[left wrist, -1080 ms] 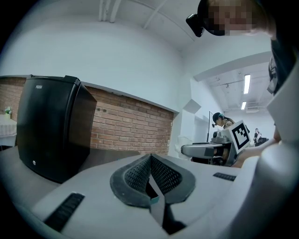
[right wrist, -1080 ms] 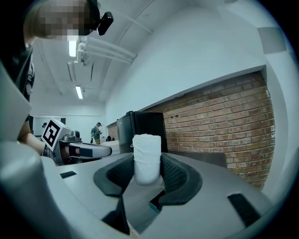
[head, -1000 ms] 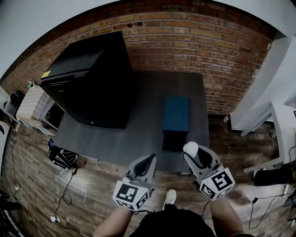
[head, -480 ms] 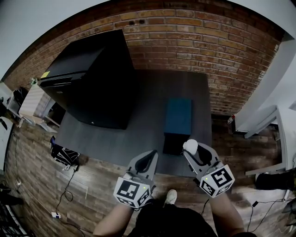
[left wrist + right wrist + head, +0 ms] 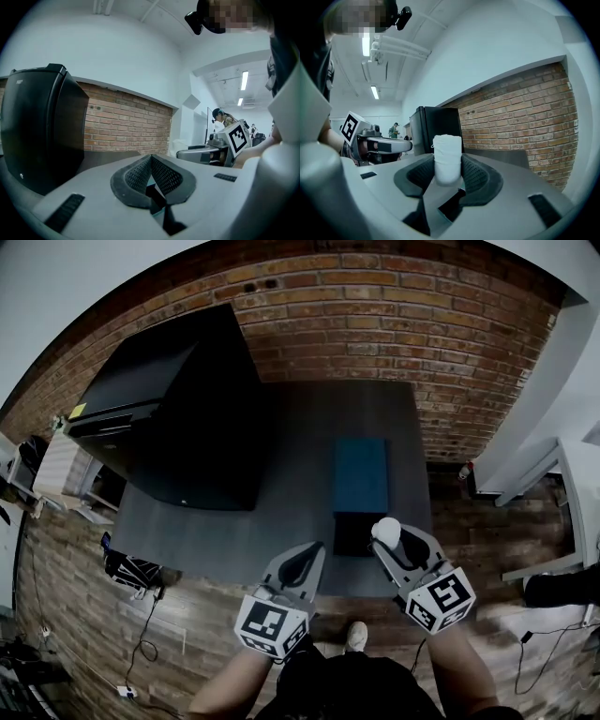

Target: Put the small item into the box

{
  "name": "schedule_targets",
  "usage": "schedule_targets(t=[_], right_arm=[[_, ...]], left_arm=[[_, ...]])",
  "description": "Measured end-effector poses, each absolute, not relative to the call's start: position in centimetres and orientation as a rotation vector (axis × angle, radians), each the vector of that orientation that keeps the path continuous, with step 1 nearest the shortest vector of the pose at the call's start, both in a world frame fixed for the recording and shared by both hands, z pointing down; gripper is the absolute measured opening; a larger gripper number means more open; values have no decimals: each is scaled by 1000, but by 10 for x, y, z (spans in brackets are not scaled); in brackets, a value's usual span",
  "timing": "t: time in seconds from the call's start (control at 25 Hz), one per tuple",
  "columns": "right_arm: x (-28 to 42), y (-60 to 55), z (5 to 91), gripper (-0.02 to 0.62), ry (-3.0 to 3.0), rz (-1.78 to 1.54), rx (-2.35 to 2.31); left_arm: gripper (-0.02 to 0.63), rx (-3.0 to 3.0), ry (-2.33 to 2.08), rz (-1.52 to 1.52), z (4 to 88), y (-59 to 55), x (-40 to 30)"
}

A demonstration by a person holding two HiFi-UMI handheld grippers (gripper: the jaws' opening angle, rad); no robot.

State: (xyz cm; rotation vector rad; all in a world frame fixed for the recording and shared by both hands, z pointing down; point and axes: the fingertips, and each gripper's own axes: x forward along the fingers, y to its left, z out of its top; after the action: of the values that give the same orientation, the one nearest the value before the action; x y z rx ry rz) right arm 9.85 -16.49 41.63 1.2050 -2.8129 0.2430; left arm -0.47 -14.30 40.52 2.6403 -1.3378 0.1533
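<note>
We hold both grippers low, pointing forward. The right gripper (image 5: 447, 174) clamps the roll (image 5: 447, 157) (white, upright) between its fingers (image 5: 474, 176). The left gripper (image 5: 151, 174) is pinched closed and empty. The box (image 5: 359, 476) lies just ahead-left of the right fingers, slightly nearer than before.

Before me, a large black cabinet (image 5: 178, 427) stands on the dark grey table (image 5: 300, 484) at its left side, backed by a red brick wall (image 5: 375, 306).

Lower centre, left gripper (image 5: 309, 554) with fingers (image 5: 136, 176) pressed together and empty, lower right, right gripper (image 5: 387, 542) clamped on a white roll (image 5: 447, 159), both pointing up-frame, bare forearms (image 5: 230, 685) entering from the bottom edge
</note>
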Motion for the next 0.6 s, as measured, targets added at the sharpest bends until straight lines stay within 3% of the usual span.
schedule_targets(t=[0.6], right_arm=[[76,-196,463,186,-2650,304,1297]], left_arm=[[34,2693,-1129,256,435,-179,-23]])
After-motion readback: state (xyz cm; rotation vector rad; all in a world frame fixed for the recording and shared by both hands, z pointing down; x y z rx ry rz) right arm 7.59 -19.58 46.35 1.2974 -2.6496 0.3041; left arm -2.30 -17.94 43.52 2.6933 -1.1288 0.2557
